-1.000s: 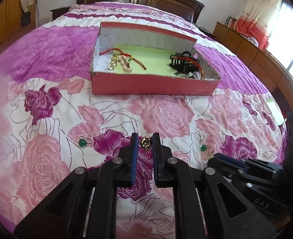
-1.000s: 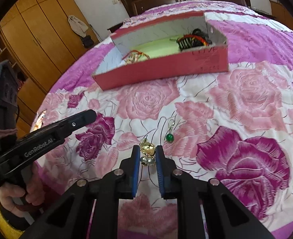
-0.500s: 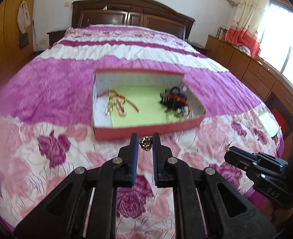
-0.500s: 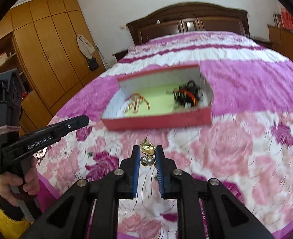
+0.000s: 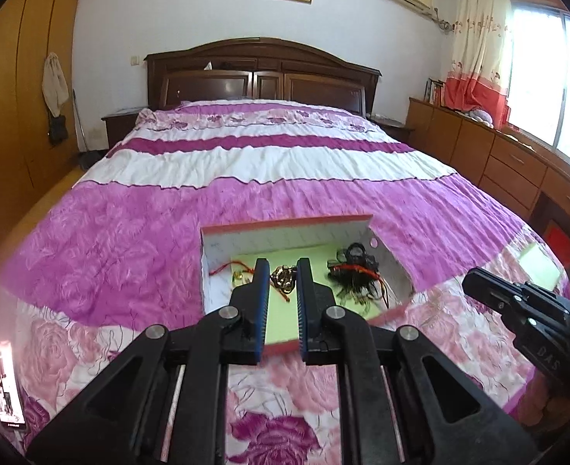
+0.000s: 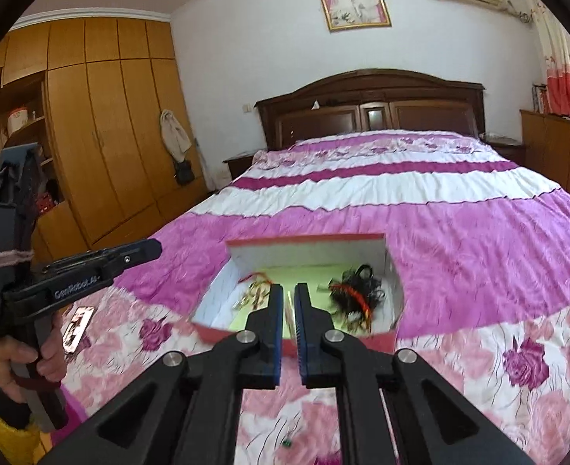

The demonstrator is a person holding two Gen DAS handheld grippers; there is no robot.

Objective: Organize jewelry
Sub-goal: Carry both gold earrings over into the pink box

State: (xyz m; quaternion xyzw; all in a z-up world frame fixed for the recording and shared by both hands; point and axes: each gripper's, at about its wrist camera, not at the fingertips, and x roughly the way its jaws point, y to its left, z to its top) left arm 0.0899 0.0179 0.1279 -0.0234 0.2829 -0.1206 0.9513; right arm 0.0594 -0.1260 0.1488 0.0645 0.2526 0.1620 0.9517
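Observation:
A red cardboard box (image 5: 312, 343) with a green floor sits on the bedspread; it also shows in the right wrist view (image 6: 308, 238). Inside lie gold pieces with red thread (image 5: 242, 275) and a dark tangle of jewelry (image 5: 356, 273). My left gripper (image 5: 281, 271) is over the box, shut on a gold earring (image 5: 283, 277). My right gripper (image 6: 289, 290) hangs over the box's near edge, jaws narrowly apart, and nothing shows between them. A green earring (image 6: 286, 443) lies on the bedspread below it.
The pink floral bedspread (image 5: 91, 255) covers the whole bed. A phone (image 5: 6, 383) lies near the left edge, also in the right wrist view (image 6: 77, 323). A headboard (image 5: 261, 73) stands at the far end, a wardrobe (image 6: 102, 147) at the left, drawers (image 5: 506, 162) at the right.
Both grippers have risen and moved forward over the box. The gold earring that was in my right gripper no longer shows between its jaws. The left still grips its earring.

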